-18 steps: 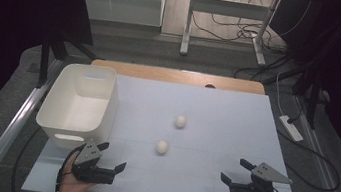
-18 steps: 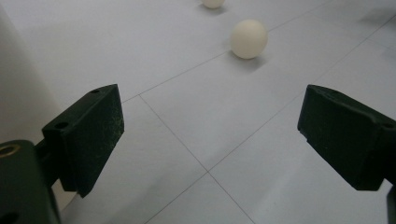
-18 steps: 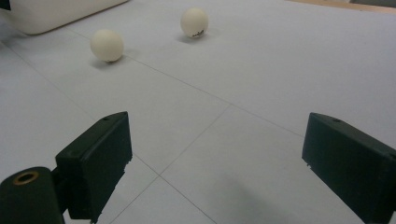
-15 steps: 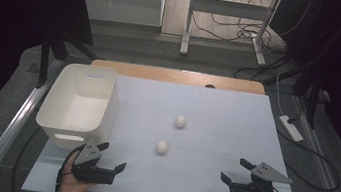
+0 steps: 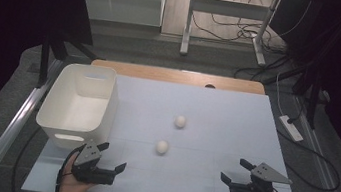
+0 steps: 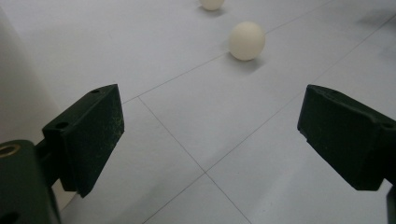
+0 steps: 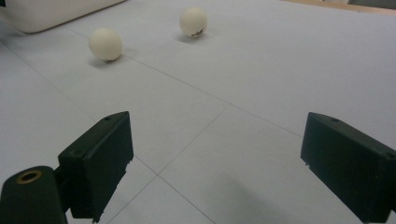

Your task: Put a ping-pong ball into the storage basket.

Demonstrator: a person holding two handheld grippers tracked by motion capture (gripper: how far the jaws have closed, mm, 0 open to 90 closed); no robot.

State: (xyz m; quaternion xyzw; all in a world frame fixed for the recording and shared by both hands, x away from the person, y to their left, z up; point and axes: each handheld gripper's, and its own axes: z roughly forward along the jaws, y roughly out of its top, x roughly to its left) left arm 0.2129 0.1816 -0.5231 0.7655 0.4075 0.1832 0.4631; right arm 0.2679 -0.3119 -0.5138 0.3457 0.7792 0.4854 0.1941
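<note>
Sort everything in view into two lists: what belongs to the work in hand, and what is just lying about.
Belongs to the work:
- nearer small white ball
- farther small white ball
- white plastic bin, likely
- left gripper, open
- right gripper, open

Lying about:
- white power strip on the floor
- tangled cables beyond the table

The far small white round ball (image 7: 193,21) carries a dark printed mark (too small to read). No other lettering shows anywhere.

Dim surroundings, evenly lit pale bench (image 5: 217,107). Soft short shadows under balls (image 7: 105,44). No glare. Slightly soft focus, grainy; near jaws mildly blurred.
</note>
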